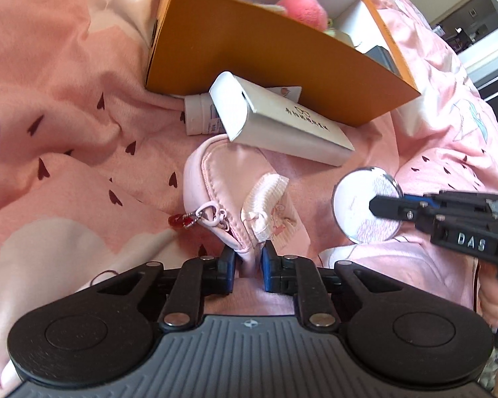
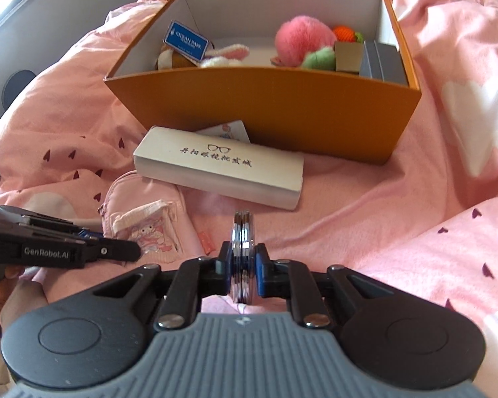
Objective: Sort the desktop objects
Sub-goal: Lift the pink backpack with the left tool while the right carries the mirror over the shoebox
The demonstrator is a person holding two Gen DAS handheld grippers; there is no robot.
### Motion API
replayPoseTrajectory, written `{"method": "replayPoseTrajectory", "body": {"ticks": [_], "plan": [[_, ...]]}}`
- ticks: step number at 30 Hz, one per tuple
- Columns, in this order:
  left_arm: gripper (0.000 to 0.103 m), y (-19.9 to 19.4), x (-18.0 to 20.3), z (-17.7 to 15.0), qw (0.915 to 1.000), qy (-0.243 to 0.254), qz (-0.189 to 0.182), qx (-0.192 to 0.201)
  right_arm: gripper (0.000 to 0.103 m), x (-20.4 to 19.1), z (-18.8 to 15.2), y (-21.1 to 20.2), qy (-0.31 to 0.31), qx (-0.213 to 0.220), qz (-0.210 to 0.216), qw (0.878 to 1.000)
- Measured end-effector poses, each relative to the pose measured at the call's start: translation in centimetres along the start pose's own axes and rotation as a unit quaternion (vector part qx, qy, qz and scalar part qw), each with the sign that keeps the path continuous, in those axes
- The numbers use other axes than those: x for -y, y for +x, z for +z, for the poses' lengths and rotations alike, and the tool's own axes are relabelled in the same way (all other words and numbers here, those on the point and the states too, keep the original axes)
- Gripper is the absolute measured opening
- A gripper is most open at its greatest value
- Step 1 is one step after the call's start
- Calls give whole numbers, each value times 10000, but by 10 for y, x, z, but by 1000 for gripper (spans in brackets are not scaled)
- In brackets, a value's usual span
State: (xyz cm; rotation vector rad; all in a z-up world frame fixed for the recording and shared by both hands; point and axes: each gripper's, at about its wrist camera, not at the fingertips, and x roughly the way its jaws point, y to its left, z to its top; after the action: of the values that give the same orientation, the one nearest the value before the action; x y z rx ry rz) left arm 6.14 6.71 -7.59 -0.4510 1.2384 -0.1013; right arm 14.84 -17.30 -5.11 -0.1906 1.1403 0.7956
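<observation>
Pinching the mirror [image 2: 243, 258] edge-on, the right gripper [image 2: 242, 265] faced the box [image 2: 265, 106] straight ahead past the case [image 2: 219, 169], while the left gripper [image 1: 250, 262] clamped the pouch [image 1: 225, 192].

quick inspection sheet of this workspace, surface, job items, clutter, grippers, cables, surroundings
surface: pink bedding with heart and cloud print, rumpled
job's things: orange box open, holding plush toys, a blue card and grey boxes; white glasses case lying in front of it; pink pouch; round compact mirror; white bottle partly under the case
clutter: small printed card between case and box
grippers: left gripper shut on the pouch's edge; right gripper shut on the mirror, held edge-on
cables: nothing seen
surroundings: window light and room fittings at the frame edges, too blurred to name
</observation>
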Motion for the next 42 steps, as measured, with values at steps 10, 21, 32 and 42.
{"method": "replayPoseTrajectory", "body": {"ticks": [10,21,32,42], "plan": [[14,-53,20,2,9964,521,-39,667,15,-10,9,-21,-37,358,176,9992],[14,-104,28,37,9833,558,-196,1723,15,-18,44,-59,-85,1290,285,9912],[14,-124,39,98,9661,803,-42,2453,15,-8,99,-65,185,1984,434,9790],[14,-71,61,167,9596,1993,698,1860,15,13,142,-29,163,1946,230,9805]]}}
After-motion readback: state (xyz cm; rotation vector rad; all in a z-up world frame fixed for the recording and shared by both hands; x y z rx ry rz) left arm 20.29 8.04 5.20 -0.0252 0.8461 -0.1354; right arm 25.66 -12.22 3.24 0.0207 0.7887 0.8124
